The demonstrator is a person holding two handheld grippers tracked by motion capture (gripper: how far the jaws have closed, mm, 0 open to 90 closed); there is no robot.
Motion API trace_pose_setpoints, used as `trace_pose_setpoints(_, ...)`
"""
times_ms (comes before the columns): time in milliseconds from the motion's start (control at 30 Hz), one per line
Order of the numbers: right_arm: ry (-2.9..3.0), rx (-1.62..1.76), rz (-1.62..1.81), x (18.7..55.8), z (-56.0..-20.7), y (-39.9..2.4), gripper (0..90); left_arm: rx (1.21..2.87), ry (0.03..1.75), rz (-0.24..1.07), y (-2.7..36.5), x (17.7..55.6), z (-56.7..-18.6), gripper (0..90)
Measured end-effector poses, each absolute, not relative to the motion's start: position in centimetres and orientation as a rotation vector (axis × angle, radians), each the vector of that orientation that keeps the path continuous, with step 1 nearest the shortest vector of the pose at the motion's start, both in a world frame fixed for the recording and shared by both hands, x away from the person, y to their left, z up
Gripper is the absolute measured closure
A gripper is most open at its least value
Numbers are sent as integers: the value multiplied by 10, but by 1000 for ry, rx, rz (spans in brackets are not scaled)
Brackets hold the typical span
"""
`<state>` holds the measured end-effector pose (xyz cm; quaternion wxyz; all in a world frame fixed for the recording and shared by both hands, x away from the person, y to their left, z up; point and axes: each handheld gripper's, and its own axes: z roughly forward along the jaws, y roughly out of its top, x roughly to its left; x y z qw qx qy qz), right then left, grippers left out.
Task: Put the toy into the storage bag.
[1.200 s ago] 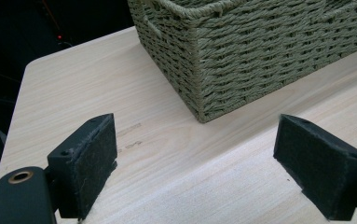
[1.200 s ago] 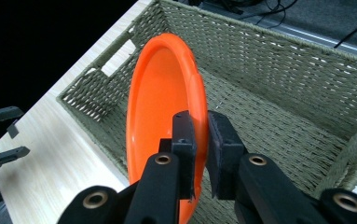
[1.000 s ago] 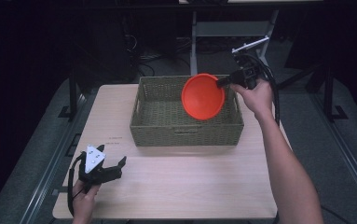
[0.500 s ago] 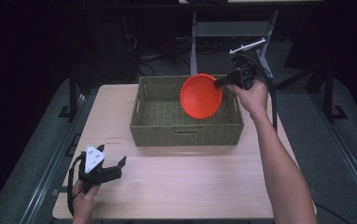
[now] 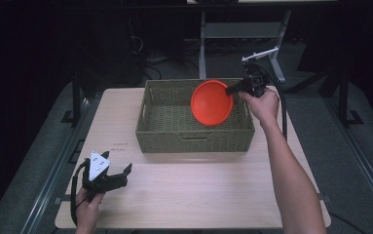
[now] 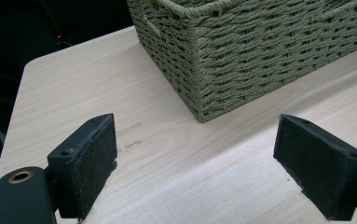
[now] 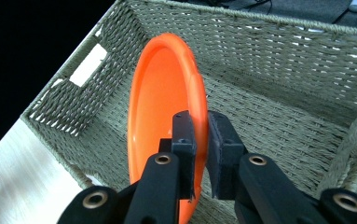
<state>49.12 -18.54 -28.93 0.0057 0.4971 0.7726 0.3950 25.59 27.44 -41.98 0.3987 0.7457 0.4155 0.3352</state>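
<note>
An orange plate [image 5: 212, 103] hangs on edge over the right half of the woven basket [image 5: 167, 136]. My right gripper [image 5: 233, 89] is shut on its rim, held by a hand at the basket's far right corner. In the right gripper view the two black jaws pinch the orange plate [image 7: 164, 112] by its edge, and the inside of the basket [image 7: 278, 70] lies beneath. My left gripper [image 5: 118, 171] rests open on the table near the front left corner. Its pads [image 6: 90, 163] stand wide apart over bare wood, pointing at the basket's corner [image 6: 241, 51].
The light wooden table [image 5: 198, 195] has free room in front of the basket and to its left. A metal stand [image 5: 237, 31] and cables sit on the dark floor behind the table. A cable [image 5: 282, 105] trails from the right gripper.
The right hand has carried the plate a little lower and farther into the basket. The left gripper has stayed in place.
</note>
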Motion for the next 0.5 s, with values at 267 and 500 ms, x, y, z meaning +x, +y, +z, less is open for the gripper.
trace_pose_setpoints(267, 2414, 1577, 1226, 494, -299, -187, 819, 1891, 1047, 847, 274, 256, -420, 128)
trace_pose_setpoints(500, 2407, 1604, 1230, 496, -306, -190, 818, 1886, 1052, 848, 274, 256, -420, 128)
